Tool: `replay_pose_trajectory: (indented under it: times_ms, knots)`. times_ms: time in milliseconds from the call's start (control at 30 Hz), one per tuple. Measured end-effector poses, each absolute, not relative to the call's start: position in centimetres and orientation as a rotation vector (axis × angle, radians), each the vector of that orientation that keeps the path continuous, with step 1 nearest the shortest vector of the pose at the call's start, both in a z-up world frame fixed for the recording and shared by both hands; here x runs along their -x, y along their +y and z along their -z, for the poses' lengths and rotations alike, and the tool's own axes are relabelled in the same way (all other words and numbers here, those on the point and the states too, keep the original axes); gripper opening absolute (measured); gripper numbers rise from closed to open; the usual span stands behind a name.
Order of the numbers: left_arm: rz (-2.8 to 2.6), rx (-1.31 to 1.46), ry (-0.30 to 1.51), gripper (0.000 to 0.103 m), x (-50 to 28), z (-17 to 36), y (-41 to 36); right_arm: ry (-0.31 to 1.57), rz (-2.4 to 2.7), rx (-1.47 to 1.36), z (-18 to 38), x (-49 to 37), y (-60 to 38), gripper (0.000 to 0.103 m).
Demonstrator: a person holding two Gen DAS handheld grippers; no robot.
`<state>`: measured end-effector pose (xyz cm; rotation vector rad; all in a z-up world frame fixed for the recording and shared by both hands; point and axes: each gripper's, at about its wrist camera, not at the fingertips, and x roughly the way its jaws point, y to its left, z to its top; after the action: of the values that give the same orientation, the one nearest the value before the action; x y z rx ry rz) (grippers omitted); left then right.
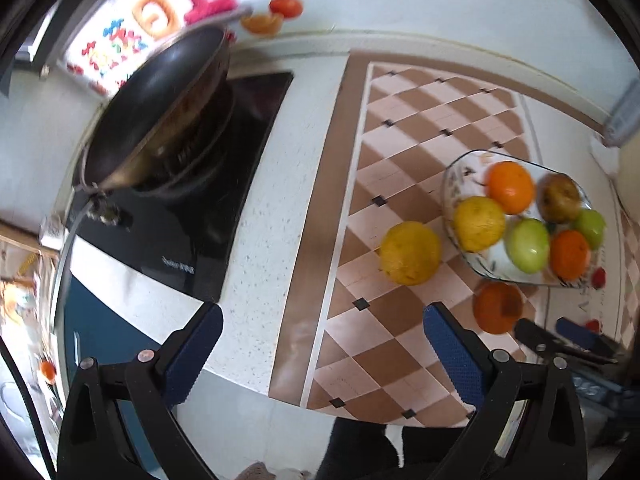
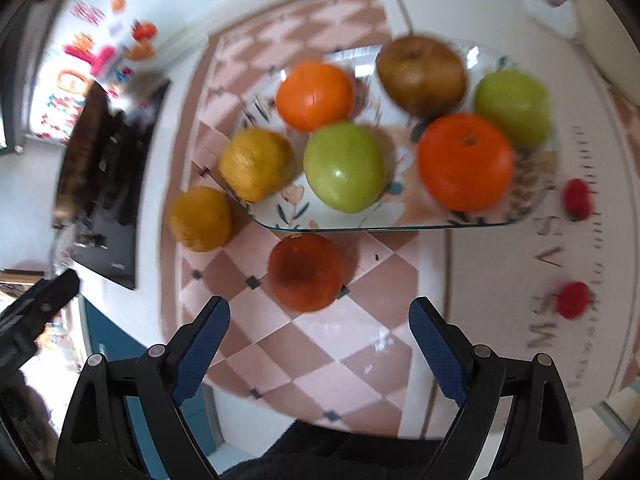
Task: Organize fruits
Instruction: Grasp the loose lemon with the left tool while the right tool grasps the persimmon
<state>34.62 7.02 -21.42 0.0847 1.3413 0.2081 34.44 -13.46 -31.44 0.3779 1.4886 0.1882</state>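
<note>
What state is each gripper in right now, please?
Left gripper: open, holding nothing, above the checked mat.
Right gripper: open, holding nothing, the dark orange round fruit lying just ahead of it.

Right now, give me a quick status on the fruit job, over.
Left gripper and right gripper open, empty. Six fruits in glass plate; yellow fruit and dark orange on the mat. Nothing blocking.

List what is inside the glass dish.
The glass dish holds six fruits: two oranges, two green apples, a brown pear and a yellow lemon. Its flowered bottom shows between them; whatever lies beneath the fruits is covered.
</note>
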Motion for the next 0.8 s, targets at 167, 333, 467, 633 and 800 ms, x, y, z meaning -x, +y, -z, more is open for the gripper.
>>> replay_pose_trajectory:
  times_ms: [167, 333, 467, 633, 800]
  knots:
    - [-0.165, 0.195, 1.476, 0.103, -37.5, 26.2, 8.7, 1.543, -0.214, -0.381, 34.9, -35.9, -11.8, 0.07]
    - [-0.121, 0.332, 1.555, 0.103, -40.4, 30.0, 8.2, 1.522, -0.271, -0.33, 35.6, -35.9, -11.1, 0.059]
    - [-0.078, 0.356, 1.592, 0.101, -41.7, 32.4, 7.3, 1.518, -0.281, -0.319, 34.7, -35.0, -12.0, 0.059]
    - [-0.012, 0.356, 1.581, 0.065, -41.7, 33.0, 6.1, 1.501, -0.286, -0.262, 32.7, -34.5, -13.4, 0.059]
    - [0.004, 0.291, 1.558, 0.061, -41.2, 32.9, 4.7, 1.499, -0.275, -0.23, 32.3, -34.5, -13.9, 0.058]
